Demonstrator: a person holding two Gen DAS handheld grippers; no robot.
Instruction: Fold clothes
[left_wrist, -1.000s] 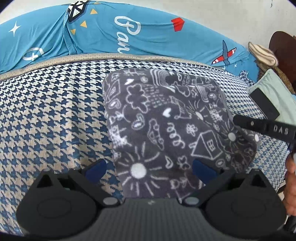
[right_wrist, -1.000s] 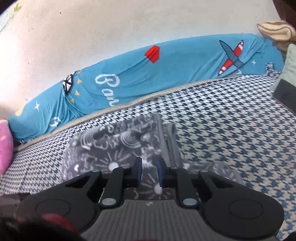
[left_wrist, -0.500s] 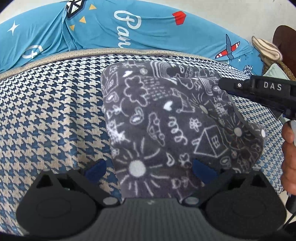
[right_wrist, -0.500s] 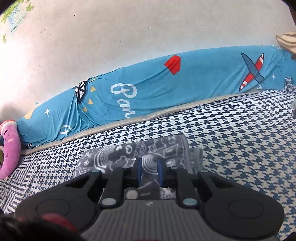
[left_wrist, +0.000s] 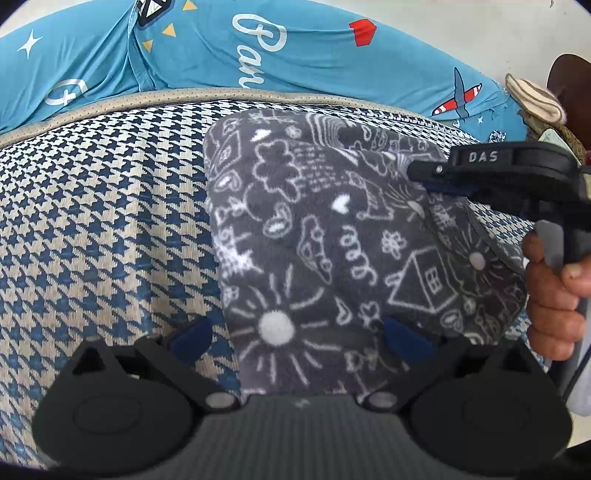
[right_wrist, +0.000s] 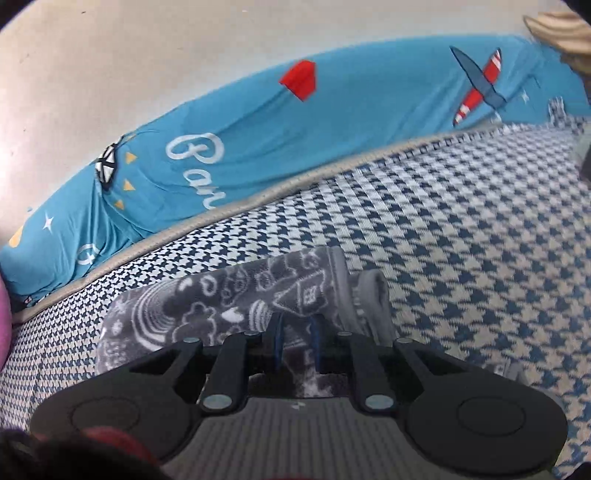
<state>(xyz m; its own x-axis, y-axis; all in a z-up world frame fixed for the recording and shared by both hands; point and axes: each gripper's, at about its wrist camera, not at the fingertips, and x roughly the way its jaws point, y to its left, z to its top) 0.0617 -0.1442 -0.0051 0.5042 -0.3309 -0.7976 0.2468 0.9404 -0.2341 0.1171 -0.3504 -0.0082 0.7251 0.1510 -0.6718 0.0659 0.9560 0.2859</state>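
**Fingers over the folded grey fleece**

Fingers of the left gripper (left_wrist: 298, 338) stand wide apart, blue pads (left_wrist: 404, 341) spread to either side of the near edge of the folded dark grey fleece garment printed with white doodles (left_wrist: 332, 251); nothing is pinched between them, and whether the pads brush the cloth cannot be told. One pad sits over the mat, the other over the fleece.

The right gripper (right_wrist: 297, 343) has its jaws drawn narrow, and they have just been closing further. In the right wrist view a ridge of the same fleece (right_wrist: 236, 306) rises between and beyond the blue pads (right_wrist: 277, 341); whether the pads actually press on it cannot be made out. From the left wrist view, that gripper reaches in from the right, its black tip resting at the far right part of the garment, and the person's hand (left_wrist: 554, 295) wraps the handle beside the fleece's right edge.

The garment lies as a compact folded block on the blue-and-cream houndstooth woven mat (left_wrist: 103, 221), with a grey hem edge showing along its right side. Beyond the mat's beige border, a bright blue sheet with white lettering, a red shape and a red-and-blue aeroplane print (left_wrist: 303, 59) runs along the pale wall (right_wrist: 147, 55).
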